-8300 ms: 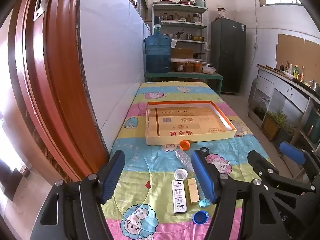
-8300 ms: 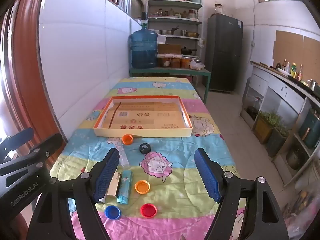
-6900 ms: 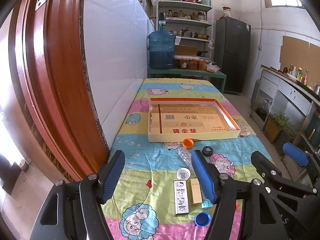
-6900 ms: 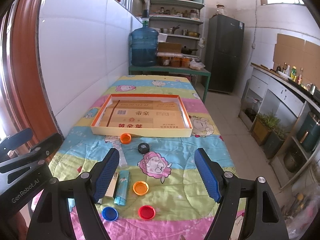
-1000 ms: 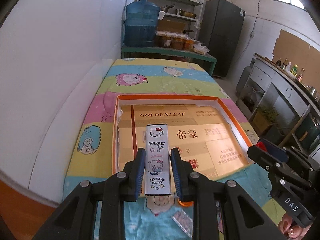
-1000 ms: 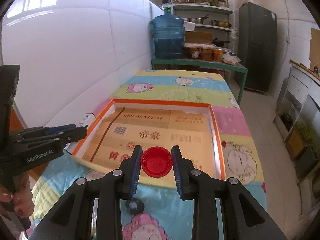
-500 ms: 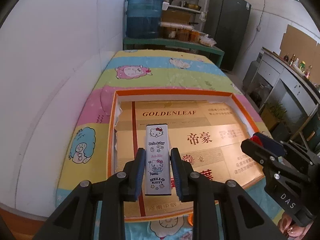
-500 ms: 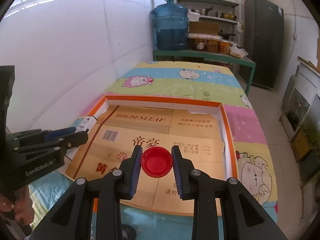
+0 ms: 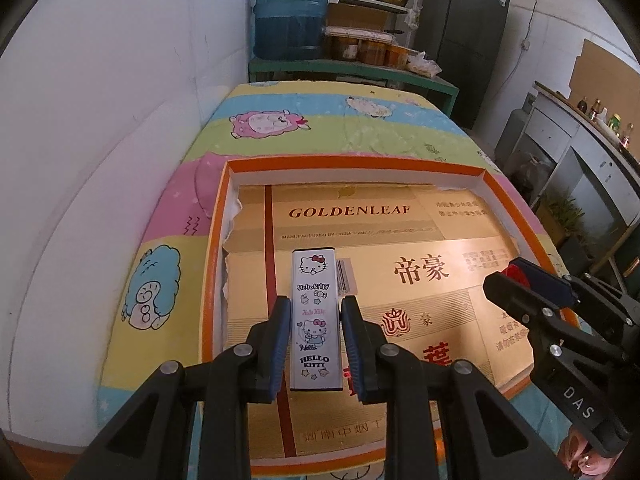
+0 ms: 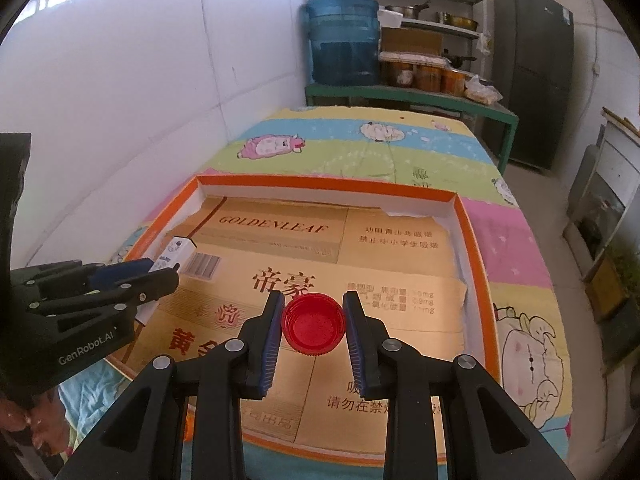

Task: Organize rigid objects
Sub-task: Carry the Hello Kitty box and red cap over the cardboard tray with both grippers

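Note:
My left gripper (image 9: pixel 314 312) is shut on a slim white Hello Kitty box (image 9: pixel 315 320), held lengthwise over the left half of the shallow orange-rimmed tray (image 9: pixel 214 240). My right gripper (image 10: pixel 314 312) is shut on a red bottle cap (image 10: pixel 314 326), open side toward the camera, above the tray's (image 10: pixel 470 240) middle. The tray's floor is gold cardboard with printed lettering. Each gripper shows in the other's view: the right one (image 9: pixel 524 280) at the right edge with the red cap between its pads, the left one (image 10: pixel 160 266) at the left with the white box (image 10: pixel 176 250).
The tray lies on a table under a colourful cartoon cloth (image 9: pixel 320 128), hard against a white tiled wall (image 9: pixel 120 100) on the left. Beyond the table's far end stands a green bench with a blue water jug (image 10: pixel 344 36) and jars. A dark cabinet (image 10: pixel 532 64) stands at the back right.
Both grippers have moved forward and down over the tray, still holding the box and the cap. The tray now fills more of each view.

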### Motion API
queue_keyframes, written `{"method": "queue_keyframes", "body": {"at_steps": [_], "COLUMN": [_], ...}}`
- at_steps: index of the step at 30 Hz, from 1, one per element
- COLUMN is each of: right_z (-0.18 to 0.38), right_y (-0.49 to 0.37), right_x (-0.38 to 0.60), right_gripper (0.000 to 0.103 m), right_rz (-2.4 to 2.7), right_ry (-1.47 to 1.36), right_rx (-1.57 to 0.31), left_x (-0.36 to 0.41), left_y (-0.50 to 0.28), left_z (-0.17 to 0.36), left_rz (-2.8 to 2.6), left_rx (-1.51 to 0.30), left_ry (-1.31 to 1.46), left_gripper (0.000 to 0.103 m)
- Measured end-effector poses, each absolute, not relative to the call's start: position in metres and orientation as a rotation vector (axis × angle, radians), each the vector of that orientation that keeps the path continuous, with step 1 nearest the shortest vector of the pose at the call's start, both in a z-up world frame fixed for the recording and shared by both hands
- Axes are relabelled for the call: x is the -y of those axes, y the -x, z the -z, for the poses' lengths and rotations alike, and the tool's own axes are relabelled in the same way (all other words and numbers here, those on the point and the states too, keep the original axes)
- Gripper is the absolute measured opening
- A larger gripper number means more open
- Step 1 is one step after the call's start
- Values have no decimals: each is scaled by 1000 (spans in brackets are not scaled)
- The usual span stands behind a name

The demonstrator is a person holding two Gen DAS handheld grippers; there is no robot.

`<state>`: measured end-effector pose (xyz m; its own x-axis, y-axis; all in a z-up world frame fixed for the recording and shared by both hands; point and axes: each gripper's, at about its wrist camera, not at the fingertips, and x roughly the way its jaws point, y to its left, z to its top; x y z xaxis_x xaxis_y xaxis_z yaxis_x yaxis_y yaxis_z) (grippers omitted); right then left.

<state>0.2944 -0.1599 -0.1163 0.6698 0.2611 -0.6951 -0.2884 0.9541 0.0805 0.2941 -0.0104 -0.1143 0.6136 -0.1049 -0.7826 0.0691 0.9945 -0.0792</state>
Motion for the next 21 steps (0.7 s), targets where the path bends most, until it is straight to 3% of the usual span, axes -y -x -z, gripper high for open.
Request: {"method": "queue_keyframes", "body": {"at_steps": [21], "right_z": [142], "right_y": [-306], "right_x": [157], "right_gripper": [31], "right_rz": [-304], "right_ry": [43], "right_rx": [-841], "left_x": [15], "left_y": [-302], "left_z": [137], "left_rz": [110], "left_rx": [-932], "left_ry": [26], "left_gripper": [27]}}
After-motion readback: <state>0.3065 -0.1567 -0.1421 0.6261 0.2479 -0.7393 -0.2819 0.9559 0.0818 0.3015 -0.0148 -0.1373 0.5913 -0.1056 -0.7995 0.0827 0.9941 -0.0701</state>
